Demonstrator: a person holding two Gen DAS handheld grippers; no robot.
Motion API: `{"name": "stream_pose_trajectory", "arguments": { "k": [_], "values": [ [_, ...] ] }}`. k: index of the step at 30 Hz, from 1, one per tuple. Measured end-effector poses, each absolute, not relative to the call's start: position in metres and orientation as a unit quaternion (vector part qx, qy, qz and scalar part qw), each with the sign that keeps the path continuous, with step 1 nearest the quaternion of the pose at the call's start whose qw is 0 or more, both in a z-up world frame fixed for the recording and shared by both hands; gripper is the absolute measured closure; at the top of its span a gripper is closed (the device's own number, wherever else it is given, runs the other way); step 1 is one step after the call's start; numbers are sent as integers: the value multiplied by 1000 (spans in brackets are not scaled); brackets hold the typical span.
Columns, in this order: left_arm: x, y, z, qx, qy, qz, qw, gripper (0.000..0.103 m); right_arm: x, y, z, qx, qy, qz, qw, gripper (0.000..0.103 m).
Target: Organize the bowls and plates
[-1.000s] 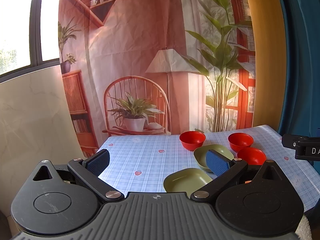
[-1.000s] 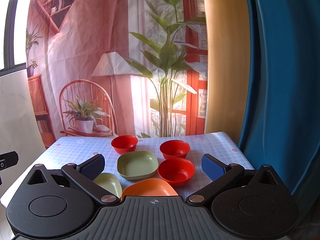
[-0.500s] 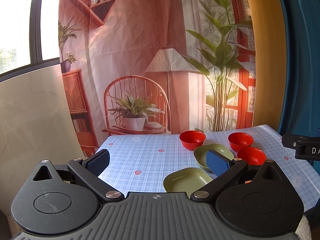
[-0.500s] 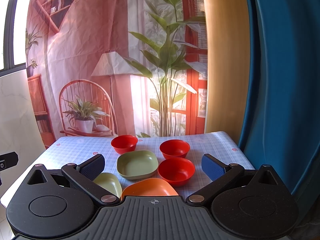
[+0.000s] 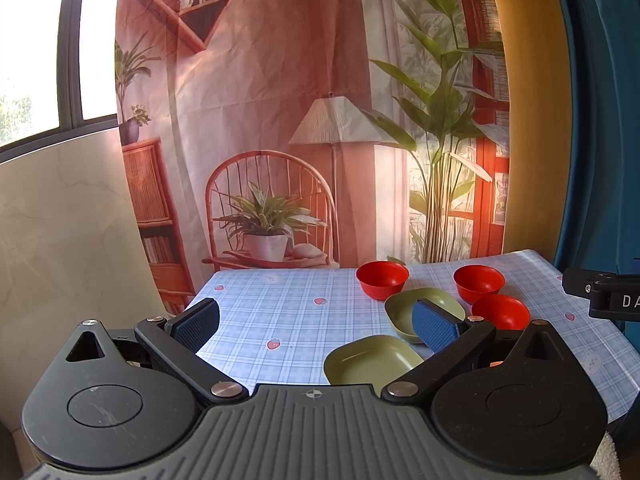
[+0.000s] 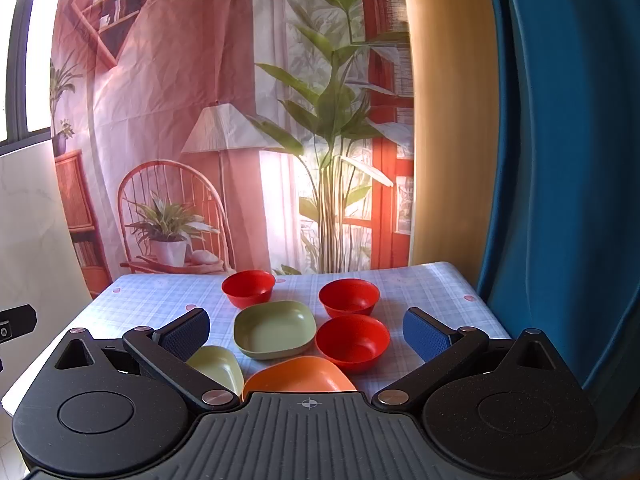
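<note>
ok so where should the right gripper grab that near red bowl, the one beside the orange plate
Take the near red bowl by its rim, one finger inside and one outside the wall. It sits upright and open, too wide to span. Come from above on its right side, where bare tablecloth leaves room; the green plate and orange plate crowd its left and front. The right gripper is open.

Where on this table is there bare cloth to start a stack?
The left side of the table is bare, from its left edge to the left red bowl and near green plate. The right side is crowded: three red bowls, two green plates and an orange plate sit close together.
</note>
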State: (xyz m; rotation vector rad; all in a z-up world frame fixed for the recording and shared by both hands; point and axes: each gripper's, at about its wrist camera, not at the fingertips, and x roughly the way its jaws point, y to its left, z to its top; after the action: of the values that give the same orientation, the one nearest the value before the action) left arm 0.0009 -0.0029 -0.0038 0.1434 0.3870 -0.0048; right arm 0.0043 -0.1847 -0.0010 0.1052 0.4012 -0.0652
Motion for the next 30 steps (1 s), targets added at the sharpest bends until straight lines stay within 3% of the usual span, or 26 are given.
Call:
{"name": "stream_pose_trajectory", "arguments": {
  "k": [20,30],
  "values": [
    [30,-12,-14,91,174,-11,980,0,30,-186,-12,39,191,-32,980,0],
    [74,-19,-46,94,198,-12,976,0,74,-195,-49,16,192,-26,981,0]
  ]
}}
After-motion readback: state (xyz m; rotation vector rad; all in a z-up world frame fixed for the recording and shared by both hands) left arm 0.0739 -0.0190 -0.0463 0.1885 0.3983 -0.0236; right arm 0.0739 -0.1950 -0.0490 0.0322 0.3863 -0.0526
